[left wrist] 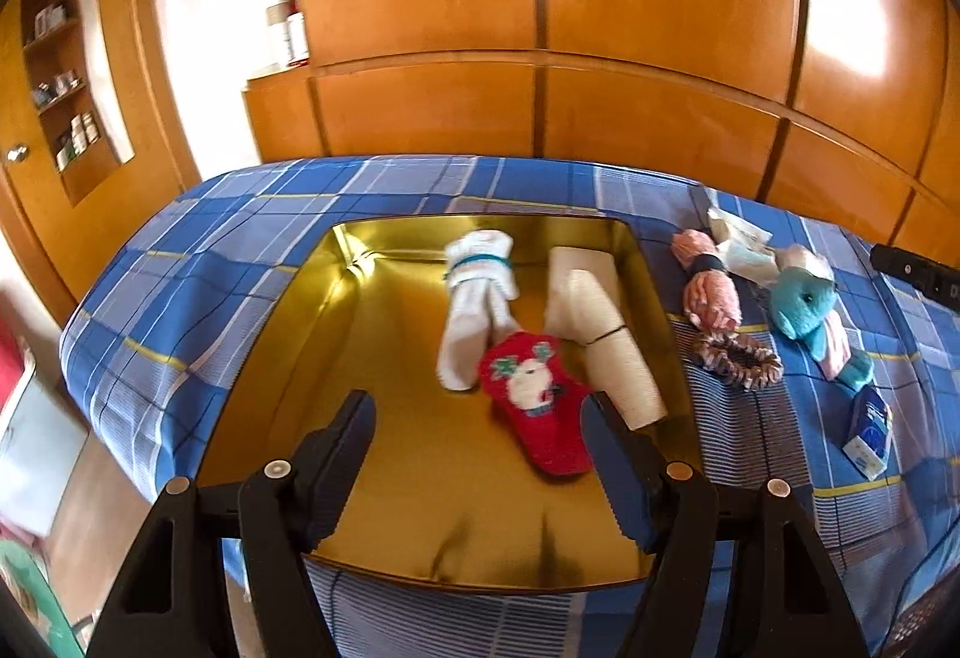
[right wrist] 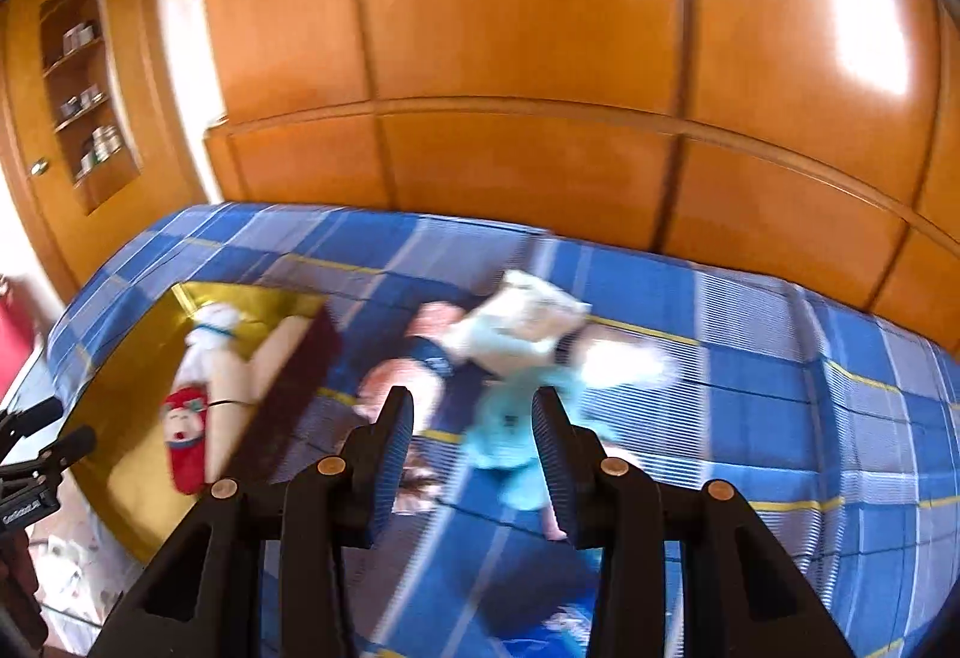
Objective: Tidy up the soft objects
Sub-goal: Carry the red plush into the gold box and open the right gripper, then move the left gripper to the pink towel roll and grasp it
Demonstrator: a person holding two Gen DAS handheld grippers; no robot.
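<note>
A gold tray (left wrist: 384, 358) lies on the blue plaid bed. It holds a white sock roll (left wrist: 477, 310), a beige roll (left wrist: 606, 352) and a red Christmas sock (left wrist: 540, 400). My left gripper (left wrist: 474, 406) hangs open over the tray's near part, with nothing between its fingers. On the bed to the right of the tray lie a pink bundle (left wrist: 708, 286), a scrunchie (left wrist: 741, 358) and a teal plush (left wrist: 804, 304). In the blurred right wrist view my right gripper (right wrist: 471, 397) is open above the bed, and the teal plush (right wrist: 510, 436) lies just beyond its fingers, ungripped.
White packets (left wrist: 741, 244) and a small blue-white carton (left wrist: 870, 433) lie near the plush. A wooden wardrobe (left wrist: 540, 57) stands right behind the bed. The bed's edge drops off to the left, past the tray (right wrist: 138, 358). The left gripper (right wrist: 36, 448) shows at the right wrist view's left edge.
</note>
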